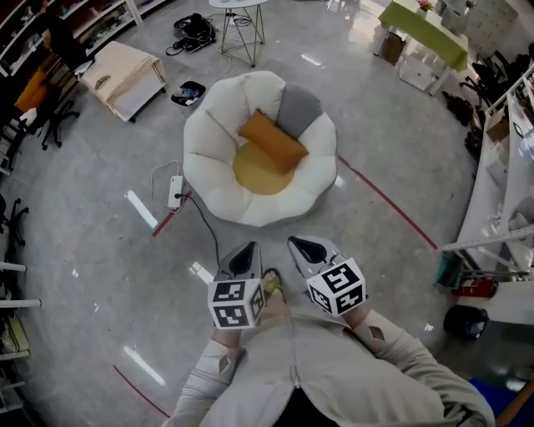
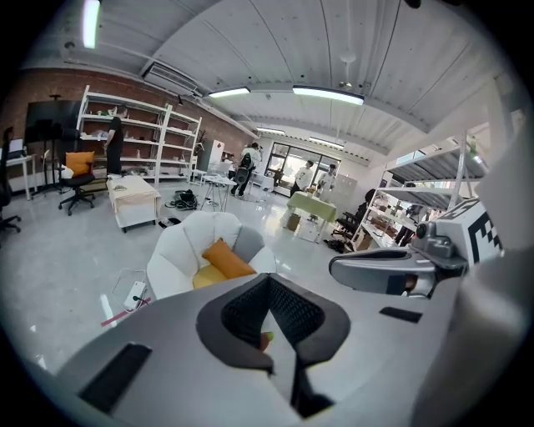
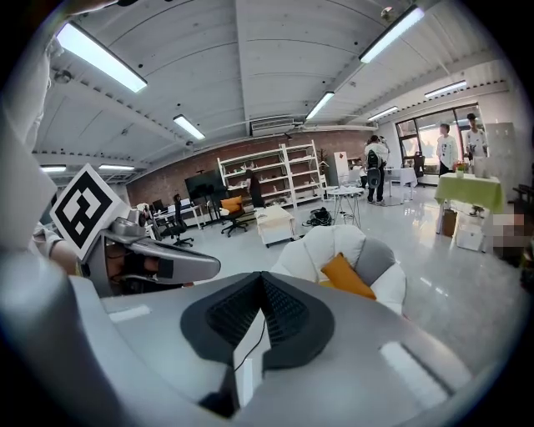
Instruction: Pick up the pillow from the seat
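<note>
An orange pillow (image 1: 273, 140) leans on the yellow cushion (image 1: 254, 173) of a white petal-shaped seat (image 1: 209, 158) on the floor ahead of me. Both grippers are held close to my body, short of the seat and apart from it. My left gripper (image 1: 244, 260) is shut with nothing in it, and my right gripper (image 1: 307, 250) beside it is also shut and empty. The left gripper view has the pillow (image 2: 227, 259) beyond its closed jaws (image 2: 271, 321). In the right gripper view the pillow (image 3: 349, 277) lies to the right of the closed jaws (image 3: 261, 321).
A white power strip (image 1: 175, 192) and its black cable lie on the floor left of the seat. Red tape (image 1: 388, 204) runs to the right. A wire side table (image 1: 240, 25) and a beige cabinet (image 1: 125, 79) stand behind; white shelving (image 1: 501, 192) lines the right.
</note>
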A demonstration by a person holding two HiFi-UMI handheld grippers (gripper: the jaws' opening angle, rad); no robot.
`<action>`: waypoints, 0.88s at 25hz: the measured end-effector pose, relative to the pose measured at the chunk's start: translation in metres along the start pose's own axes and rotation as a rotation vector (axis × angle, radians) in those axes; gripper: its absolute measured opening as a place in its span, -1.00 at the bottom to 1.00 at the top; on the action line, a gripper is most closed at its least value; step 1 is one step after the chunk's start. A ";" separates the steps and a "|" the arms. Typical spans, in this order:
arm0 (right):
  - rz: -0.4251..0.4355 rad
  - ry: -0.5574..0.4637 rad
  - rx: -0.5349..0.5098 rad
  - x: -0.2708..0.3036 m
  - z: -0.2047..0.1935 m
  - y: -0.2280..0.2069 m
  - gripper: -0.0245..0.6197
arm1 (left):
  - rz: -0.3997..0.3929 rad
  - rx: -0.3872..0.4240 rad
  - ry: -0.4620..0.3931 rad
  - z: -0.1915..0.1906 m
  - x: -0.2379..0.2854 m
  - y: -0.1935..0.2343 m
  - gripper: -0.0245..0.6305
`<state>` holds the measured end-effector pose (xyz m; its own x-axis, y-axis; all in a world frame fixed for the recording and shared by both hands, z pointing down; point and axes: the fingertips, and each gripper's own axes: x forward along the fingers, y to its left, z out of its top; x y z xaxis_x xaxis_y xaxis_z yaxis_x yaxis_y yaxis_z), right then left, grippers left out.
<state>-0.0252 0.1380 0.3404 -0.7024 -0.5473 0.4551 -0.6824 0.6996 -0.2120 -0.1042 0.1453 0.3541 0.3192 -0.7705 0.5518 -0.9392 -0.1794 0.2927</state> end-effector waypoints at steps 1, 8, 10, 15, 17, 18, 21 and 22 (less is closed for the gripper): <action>-0.003 -0.001 0.001 0.006 0.004 -0.003 -0.93 | -0.003 0.002 0.001 0.005 0.004 0.003 -0.91; -0.014 -0.004 0.003 0.044 0.027 -0.014 -0.93 | -0.026 0.020 0.005 0.032 0.029 0.026 -0.91; -0.016 -0.005 0.006 0.053 0.031 -0.015 -0.93 | -0.031 0.021 0.006 0.037 0.035 0.032 -0.91; -0.026 0.000 0.013 0.069 0.034 -0.022 -0.93 | -0.035 0.026 0.012 0.045 0.048 0.044 -0.91; -0.031 0.003 0.017 0.073 0.035 -0.024 -0.93 | -0.034 0.026 0.017 0.048 0.052 0.049 -0.91; -0.034 0.004 0.019 0.075 0.036 -0.025 -0.93 | -0.033 0.025 0.019 0.049 0.054 0.052 -0.91; -0.043 0.004 0.023 0.081 0.041 -0.030 -0.93 | -0.030 0.022 0.023 0.054 0.060 0.059 -0.91; -0.047 0.004 0.025 0.082 0.042 -0.032 -0.93 | -0.030 0.021 0.025 0.055 0.063 0.060 -0.91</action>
<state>-0.0696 0.0515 0.3477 -0.6686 -0.5773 0.4687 -0.7195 0.6614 -0.2116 -0.1475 0.0529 0.3636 0.3498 -0.7492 0.5624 -0.9316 -0.2150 0.2930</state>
